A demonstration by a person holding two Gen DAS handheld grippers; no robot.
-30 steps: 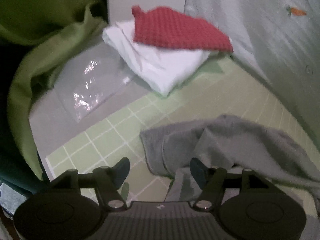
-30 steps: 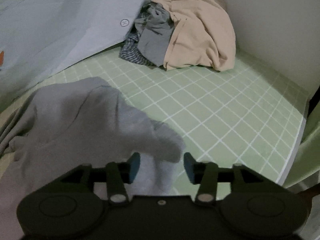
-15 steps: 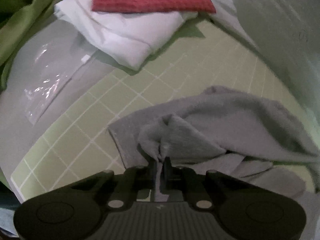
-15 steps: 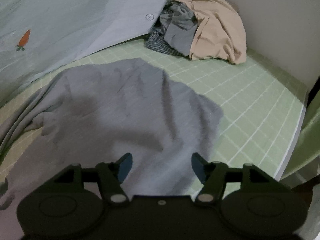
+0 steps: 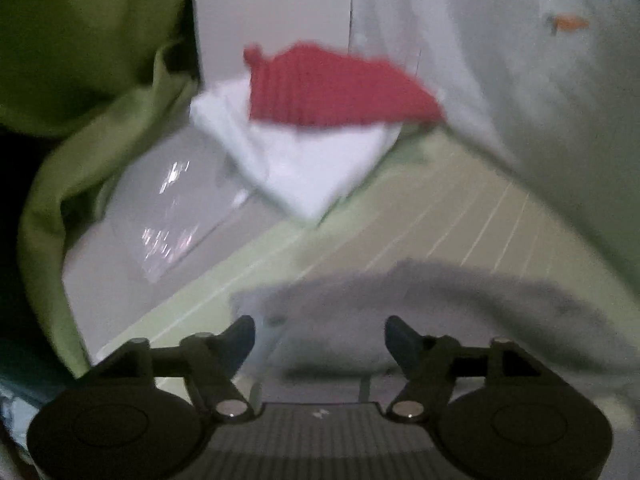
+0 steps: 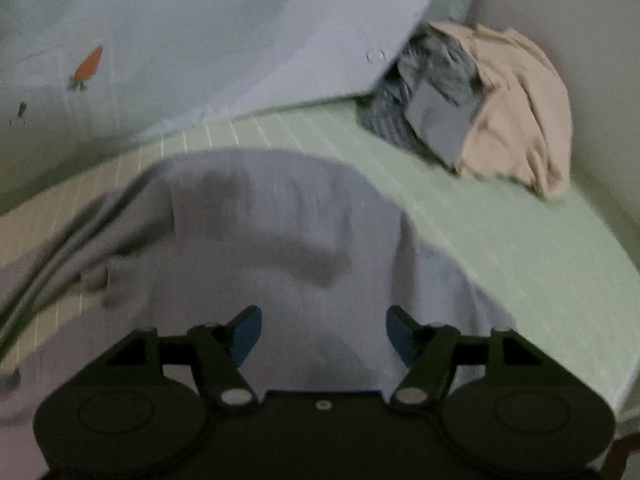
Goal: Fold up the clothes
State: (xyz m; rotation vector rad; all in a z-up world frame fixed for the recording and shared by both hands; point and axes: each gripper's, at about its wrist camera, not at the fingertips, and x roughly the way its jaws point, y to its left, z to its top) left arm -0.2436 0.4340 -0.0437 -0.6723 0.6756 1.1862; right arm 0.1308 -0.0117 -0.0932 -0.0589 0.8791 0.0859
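Under two gaping tongs, one grey garment

**Room and blockers on the bed**

Bare green checked sheet is lying open right of the grey garment. The unsorted clothes heap is blocking the far right corner; the folded stack is occupying the far left.

Left tongs, right tongs: black bodies, blue pads, silver pivot screws.

Dim light; green checked sheet; pale wall; green curtain.
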